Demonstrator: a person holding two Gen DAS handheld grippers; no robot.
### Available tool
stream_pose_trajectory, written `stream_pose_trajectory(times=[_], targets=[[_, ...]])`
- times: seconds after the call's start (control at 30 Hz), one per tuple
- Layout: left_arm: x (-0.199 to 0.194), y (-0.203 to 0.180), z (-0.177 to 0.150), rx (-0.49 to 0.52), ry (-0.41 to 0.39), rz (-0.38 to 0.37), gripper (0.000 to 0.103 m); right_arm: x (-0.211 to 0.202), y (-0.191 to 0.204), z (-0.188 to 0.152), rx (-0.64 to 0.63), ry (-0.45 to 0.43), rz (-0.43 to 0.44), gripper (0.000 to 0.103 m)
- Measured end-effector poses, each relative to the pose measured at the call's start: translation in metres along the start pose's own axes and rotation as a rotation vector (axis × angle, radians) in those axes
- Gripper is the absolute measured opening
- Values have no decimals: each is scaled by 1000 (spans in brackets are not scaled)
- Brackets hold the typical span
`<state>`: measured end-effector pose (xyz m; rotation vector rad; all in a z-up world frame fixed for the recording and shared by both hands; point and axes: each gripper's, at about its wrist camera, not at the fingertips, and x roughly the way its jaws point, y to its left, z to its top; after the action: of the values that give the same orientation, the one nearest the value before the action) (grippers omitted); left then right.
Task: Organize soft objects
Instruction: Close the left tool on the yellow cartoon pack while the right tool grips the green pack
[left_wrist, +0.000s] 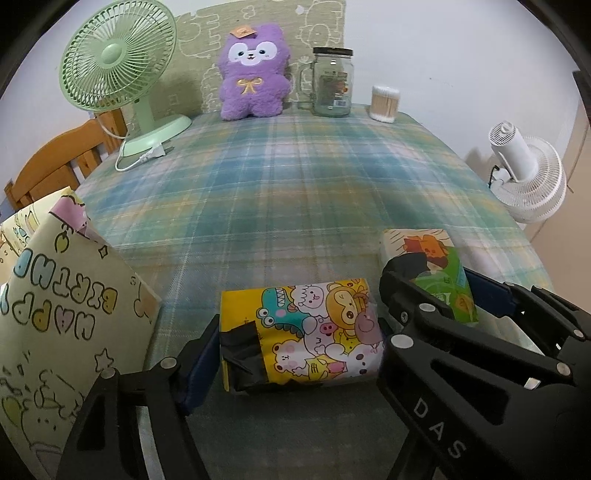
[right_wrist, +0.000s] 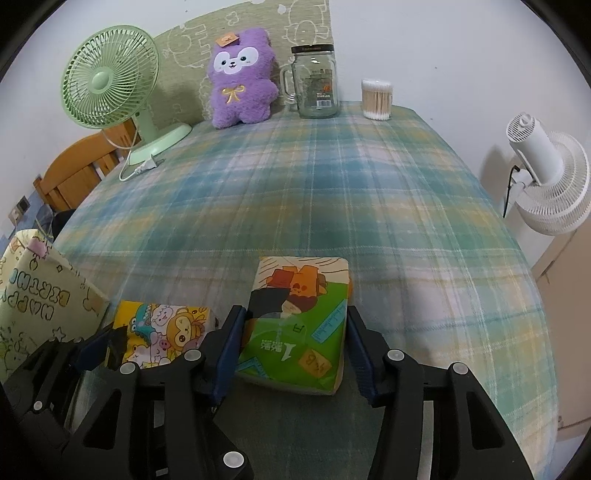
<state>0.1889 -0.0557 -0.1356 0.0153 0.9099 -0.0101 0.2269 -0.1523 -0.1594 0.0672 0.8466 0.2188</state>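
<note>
On the left edge of the counter (right_wrist: 369, 192), which is covered with a plaid cloth, stands a cream gift bag (left_wrist: 66, 314) printed with birthday lettering, seen upside down. Just beside it on the right lies the yellow cartoon tissue pack (left_wrist: 306, 332), flat on the cloth at the near edge. The left tool (left_wrist: 295, 350) straddles this pack: one blue pad sits against its left end and the other finger against its right end, so the tool grasps the yellow cartoon tissue pack. Next on the right, just beside the first pack, lies the green tissue pack (right_wrist: 295, 321), also flat on the cloth. The right tool (right_wrist: 291, 350) has its two blue pads pressed on the long sides of that pack, so it grasps the green tissue pack.

Along the far edge, well apart from the packs, stand from left to right a green desk fan (right_wrist: 110, 81) with its cord on the cloth, a purple plush toy (right_wrist: 240, 81) upright against a cushion (right_wrist: 184, 48), a lidded glass jar mug (right_wrist: 317, 81) and a tub of cotton swabs (right_wrist: 376, 99). A white fan (right_wrist: 546, 184) stands off the counter at the right
</note>
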Motion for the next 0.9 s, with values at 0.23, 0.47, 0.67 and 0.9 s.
stream_pose_trajectory(times=[0.23,0.47,0.67,0.9], targets=[[-13,-10,-9,26,-10,-13,78,-13,-6,-11,28,-4,8,53],[-26,-17,-14,41,-28,-25,78,-30,-10,-19,44,-27,2,51],[-39,-22,-16,50,-52,-28,78,-46,-11,-21,48,-57,2,51],[-57,-26,-15,55,-82,-38,78,-67,-12,-22,51,-90,-2,50]])
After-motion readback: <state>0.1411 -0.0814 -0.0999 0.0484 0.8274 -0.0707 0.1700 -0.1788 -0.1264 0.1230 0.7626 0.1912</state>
